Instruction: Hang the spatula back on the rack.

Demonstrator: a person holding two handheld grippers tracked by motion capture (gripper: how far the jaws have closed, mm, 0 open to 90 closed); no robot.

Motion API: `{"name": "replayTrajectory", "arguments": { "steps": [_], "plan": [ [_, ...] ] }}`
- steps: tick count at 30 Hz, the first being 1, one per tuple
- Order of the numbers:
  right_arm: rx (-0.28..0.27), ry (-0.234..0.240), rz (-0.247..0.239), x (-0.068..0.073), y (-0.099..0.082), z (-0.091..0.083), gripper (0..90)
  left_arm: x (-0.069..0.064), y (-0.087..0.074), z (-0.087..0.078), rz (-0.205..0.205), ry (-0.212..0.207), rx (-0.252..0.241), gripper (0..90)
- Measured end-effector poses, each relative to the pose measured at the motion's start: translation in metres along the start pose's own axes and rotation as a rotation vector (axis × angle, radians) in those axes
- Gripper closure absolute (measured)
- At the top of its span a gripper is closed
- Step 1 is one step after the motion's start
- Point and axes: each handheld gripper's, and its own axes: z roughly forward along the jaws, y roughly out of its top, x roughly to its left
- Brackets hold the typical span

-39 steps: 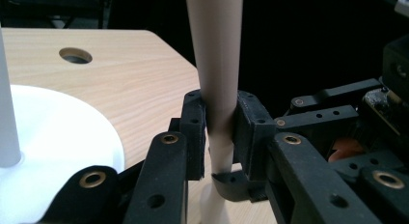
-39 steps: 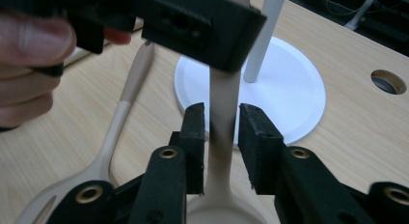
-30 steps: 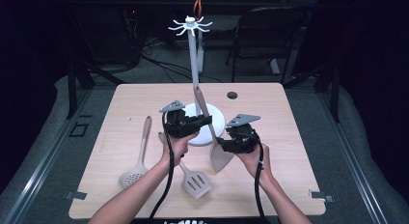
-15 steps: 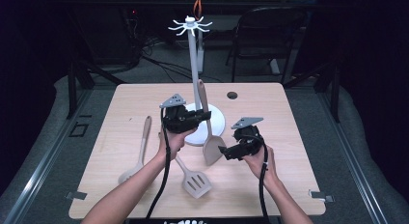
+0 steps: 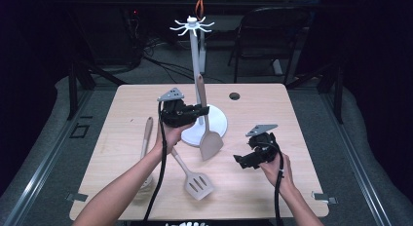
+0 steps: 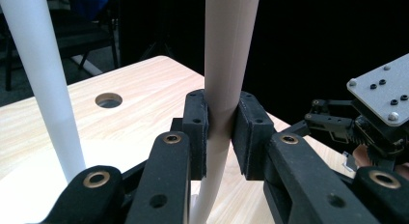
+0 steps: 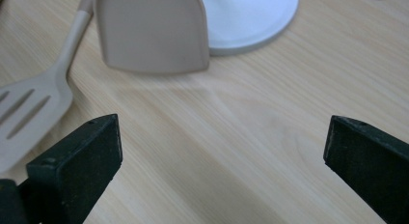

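Gripping the solid spatula (image 5: 209, 138) by its handle, the left gripper (image 6: 221, 132) holds it upright just beside the rack's pole (image 5: 197, 75). A slip or twist could knock that pole, standing very close. Off to its right, the right gripper (image 5: 243, 161) hangs wide, empty. Below lies a slotted spatula (image 5: 195, 182).

Your left tool (image 6: 219, 132) is black w/ brass rivets, gripping a beige spatula (image 6: 226, 64); white stand (image 5: 199, 80) beside it, light wood-grain worktop (image 7: 251, 137) below.
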Motion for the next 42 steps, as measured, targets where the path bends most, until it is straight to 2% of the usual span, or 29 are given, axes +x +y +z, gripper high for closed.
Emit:
{"name": "replayTrajectory", "arguments": {
  "steps": [5,15,27,30,38,42],
  "plan": [
    [-0.006,-0.009,0.041,-0.012,-0.005,-0.003,0.0,0.003,0.005,0.002,0.011,-0.004,0.008,77.0],
    [0.000,-0.002,0.025,-0.014,-0.002,-0.002,0.2,0.009,0.017,0.002,0.035,-0.038,0.012,77.0],
    [0.011,0.002,0.016,-0.014,-0.002,-0.001,1.0,0.022,0.038,-0.009,0.054,-0.039,0.003,77.1],
    [0.011,0.000,0.017,-0.014,-0.001,0.000,1.0,0.024,0.042,-0.009,0.064,-0.027,0.018,77.1],
    [0.014,0.000,0.012,-0.013,-0.001,0.000,1.2,0.023,0.056,-0.011,0.108,-0.021,0.022,77.0],
    [0.010,0.003,0.012,-0.013,-0.001,0.000,1.1,0.021,0.066,-0.012,0.114,-0.023,0.009,77.0]
  ]
}}
